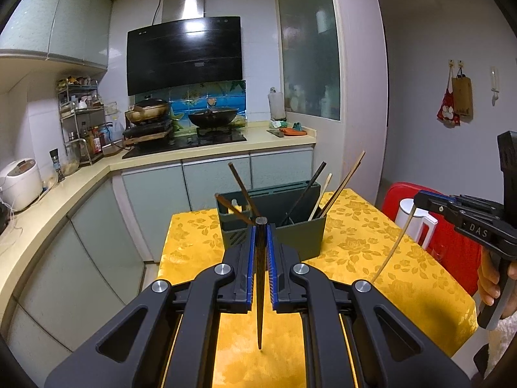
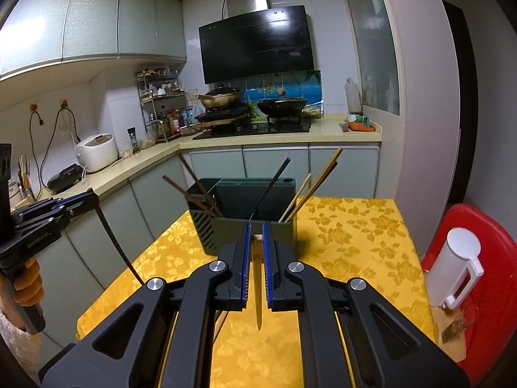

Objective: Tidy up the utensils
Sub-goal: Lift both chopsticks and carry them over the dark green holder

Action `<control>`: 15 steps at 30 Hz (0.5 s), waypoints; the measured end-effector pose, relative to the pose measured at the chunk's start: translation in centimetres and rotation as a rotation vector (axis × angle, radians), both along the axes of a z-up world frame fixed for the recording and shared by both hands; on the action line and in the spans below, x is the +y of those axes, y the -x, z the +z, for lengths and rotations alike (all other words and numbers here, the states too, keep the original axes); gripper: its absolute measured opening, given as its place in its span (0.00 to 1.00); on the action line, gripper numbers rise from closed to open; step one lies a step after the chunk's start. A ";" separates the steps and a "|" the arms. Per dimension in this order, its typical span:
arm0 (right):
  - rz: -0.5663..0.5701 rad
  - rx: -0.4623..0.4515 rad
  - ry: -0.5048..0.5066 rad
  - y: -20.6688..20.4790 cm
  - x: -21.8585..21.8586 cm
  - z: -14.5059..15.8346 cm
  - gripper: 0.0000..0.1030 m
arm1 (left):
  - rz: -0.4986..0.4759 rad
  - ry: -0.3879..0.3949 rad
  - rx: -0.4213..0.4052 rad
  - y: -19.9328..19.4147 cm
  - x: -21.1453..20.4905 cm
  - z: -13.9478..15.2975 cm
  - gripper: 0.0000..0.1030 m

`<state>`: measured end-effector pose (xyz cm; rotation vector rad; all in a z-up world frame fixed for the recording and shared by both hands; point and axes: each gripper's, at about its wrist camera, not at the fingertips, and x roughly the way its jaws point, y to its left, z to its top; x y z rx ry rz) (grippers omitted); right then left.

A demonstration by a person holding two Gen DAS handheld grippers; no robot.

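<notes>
left wrist: left gripper (image 1: 261,226) jaws clamp a dark chopstick (image 1: 260,284) above the yellow counter (image 1: 355,242); green holder (image 1: 300,229) behind holds several chopsticks. "das" on right gripper (image 1: 420,201).
right wrist: right gripper (image 2: 256,229) jaws clamp a pale chopstick (image 2: 258,291) before the holder (image 2: 226,229).

Leaning chopsticks (image 2: 323,181) over holder (image 2: 258,200) mouth

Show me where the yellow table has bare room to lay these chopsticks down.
Bare cloth lies between the green holder and the table's near edge, and right of the holder toward the white jug. The holder itself is crowded with leaning chopsticks. The table left of the holder is only a narrow strip.
</notes>
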<state>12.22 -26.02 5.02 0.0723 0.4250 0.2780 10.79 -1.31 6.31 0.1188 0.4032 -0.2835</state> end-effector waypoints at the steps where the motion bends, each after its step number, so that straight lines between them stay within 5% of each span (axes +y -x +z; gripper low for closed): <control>1: -0.003 -0.002 0.005 -0.4 -0.1 0.3 0.08 | -0.002 -0.002 -0.005 -0.4 -0.1 0.4 0.07; 15: -0.005 -0.050 0.015 -6.0 0.2 4.7 0.08 | -0.029 0.029 -0.038 -6.4 -3.2 5.2 0.07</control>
